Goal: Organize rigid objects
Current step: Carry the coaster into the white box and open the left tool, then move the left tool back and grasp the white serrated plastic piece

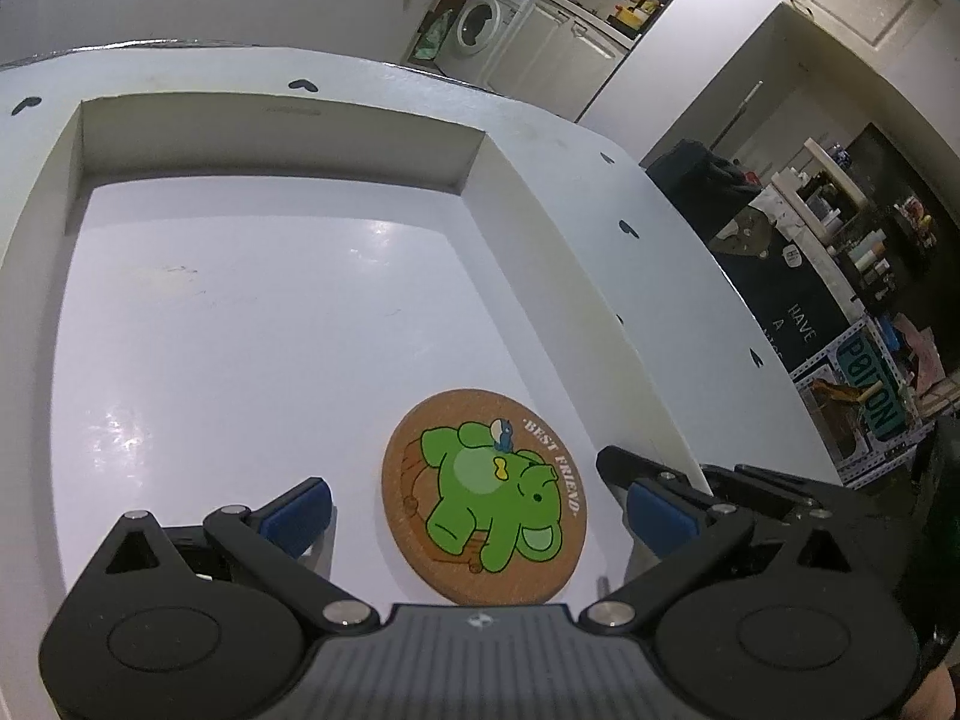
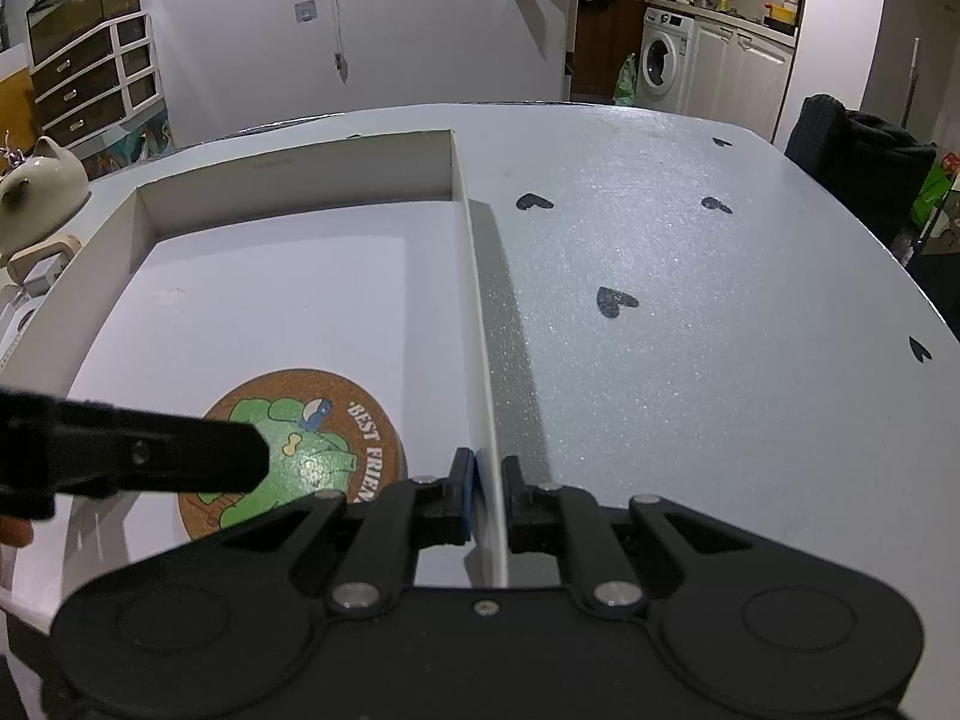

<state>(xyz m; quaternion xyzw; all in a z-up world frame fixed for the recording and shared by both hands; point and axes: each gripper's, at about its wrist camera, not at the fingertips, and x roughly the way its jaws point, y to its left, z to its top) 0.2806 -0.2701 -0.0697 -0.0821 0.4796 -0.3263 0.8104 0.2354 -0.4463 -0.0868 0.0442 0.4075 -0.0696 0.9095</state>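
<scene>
A round cork coaster with a green cartoon elephant lies flat inside a shallow white box, near its right wall. My left gripper is open and hovers over the coaster, one finger on each side of it. In the right wrist view the coaster is partly hidden by a left gripper finger. My right gripper is shut on the right wall of the box, pinching the thin edge.
The box sits on a white table with black heart marks. A white teapot stands left of the box. A dark chair back stands beyond the table's right edge.
</scene>
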